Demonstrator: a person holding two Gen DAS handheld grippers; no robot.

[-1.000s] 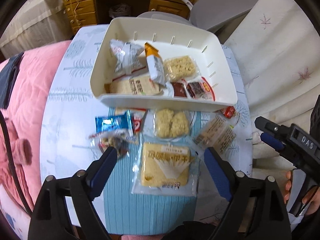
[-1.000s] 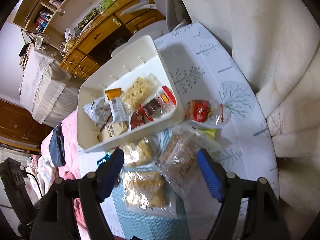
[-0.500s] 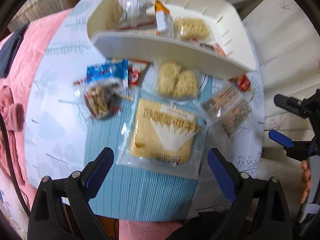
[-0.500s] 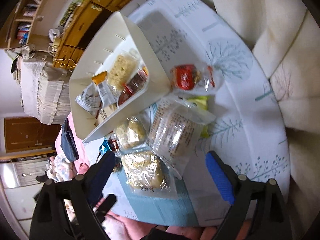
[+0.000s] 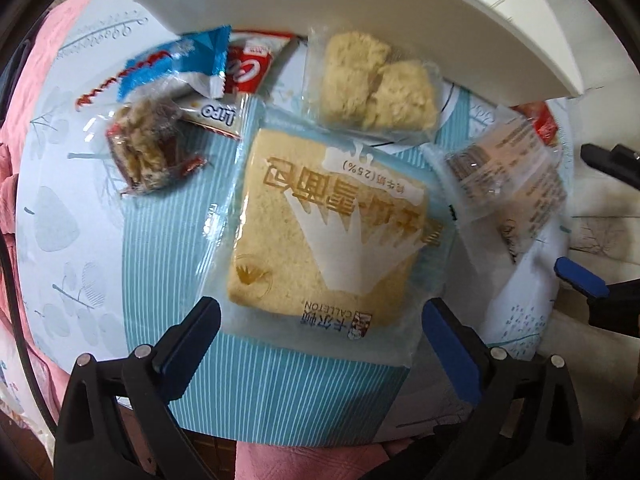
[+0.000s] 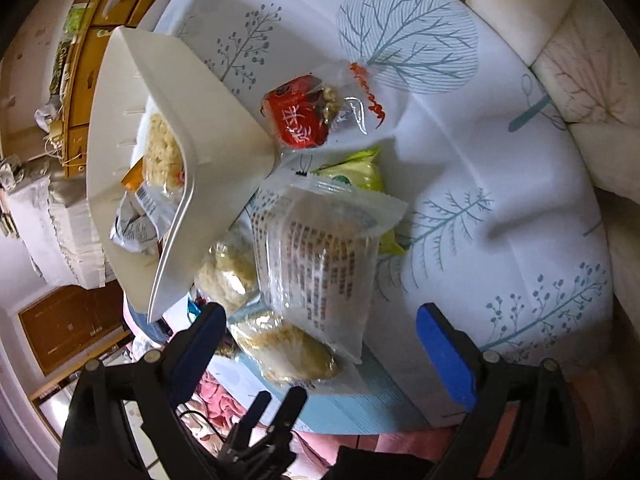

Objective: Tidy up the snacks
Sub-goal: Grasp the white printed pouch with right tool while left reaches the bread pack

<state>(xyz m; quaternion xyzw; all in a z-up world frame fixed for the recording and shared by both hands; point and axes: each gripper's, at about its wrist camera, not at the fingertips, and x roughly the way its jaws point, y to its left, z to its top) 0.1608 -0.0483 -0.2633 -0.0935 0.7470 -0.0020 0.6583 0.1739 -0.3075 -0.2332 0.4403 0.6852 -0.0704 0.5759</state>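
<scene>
**Both grippers drop in on the loose snacks**

Over the last second both cameras have closed on the table: the packets now fill each view, where a second ago the whole bin and the desk behind it were in sight. Nothing on the table has shifted; only the grippers have come down.

Nearest, the left gripper (image 5: 320, 332) stands wide and empty, its fingers straddling the near edge of the bread pack (image 5: 328, 236), which lies flat on the striped mat (image 5: 260, 392). I judge this pack to be the next pick. The right gripper (image 6: 320, 340) is likewise wide and empty, hanging over the printed clear pack (image 6: 320, 264), which overlaps the bread pack's corner.

Farther off lie the crumbly cakes (image 5: 372, 84), the nut bar (image 5: 148, 148), and the blue packet (image 5: 176, 64) over a red one (image 5: 252, 68). To the right are a green packet (image 6: 356, 172) and a red-wrapped snack (image 6: 304, 112).

Farthest, the white bin (image 5: 360, 8) already holds several packets, so the job looks about half done. The slippery film may fold or slide when pinched.
</scene>
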